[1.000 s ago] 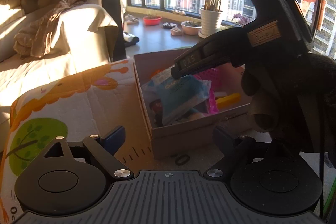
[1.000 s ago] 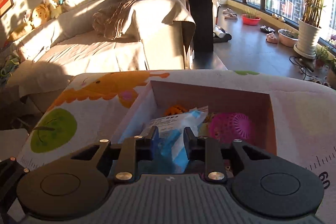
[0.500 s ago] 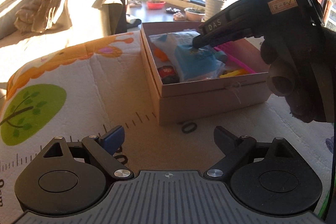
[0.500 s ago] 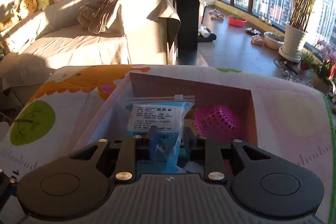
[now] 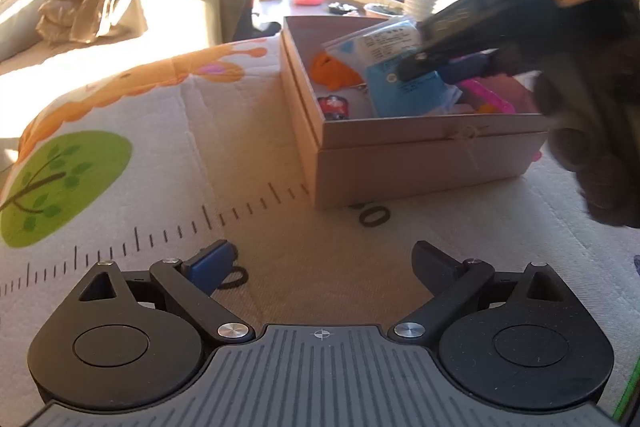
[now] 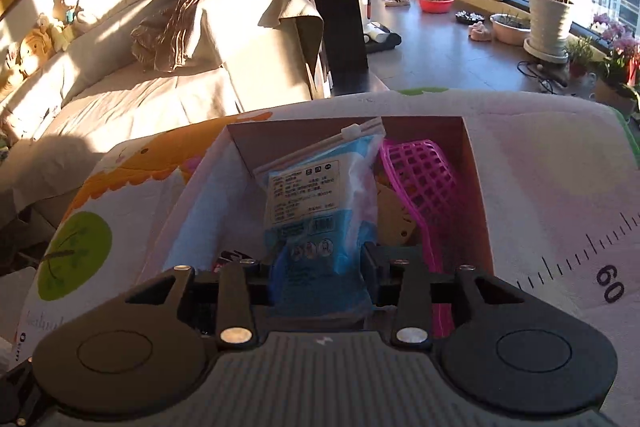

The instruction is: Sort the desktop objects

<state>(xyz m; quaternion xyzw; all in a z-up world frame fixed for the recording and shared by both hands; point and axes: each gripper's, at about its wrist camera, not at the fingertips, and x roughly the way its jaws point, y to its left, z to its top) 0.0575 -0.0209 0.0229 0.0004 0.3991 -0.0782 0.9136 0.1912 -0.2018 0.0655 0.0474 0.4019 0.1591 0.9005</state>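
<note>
Right gripper (image 6: 320, 277): its jaws are opening over the cardboard box (image 6: 478, 195), with the blue wipes packet (image 6: 320, 211) standing between them; the pads sit just beside the packet's lower sides and I can't say they press it any more.
Blue wipes packet: inside the box, left of centre, leaning up against the pink mesh basket (image 6: 420, 179) on its right, zip end toward the far wall.
Risk at the packet: it looks propped rather than lying flat, so as the jaws part it may flop sideways onto the basket or ride up over the rim.
Risk at the pads: soft film could cling to a pad and get dragged out if the gripper pulls away early.
Left gripper (image 5: 320, 263): spread wide and empty, low over the printed play mat (image 5: 168, 155), near side of the box.
Black hair tie (image 5: 234, 277): on the mat just beside the left finger (image 5: 212, 261); a careless closing could nudge it away instead of catching it.
Second black ring (image 5: 374, 215): near the box's front wall, easy to miss.
</note>
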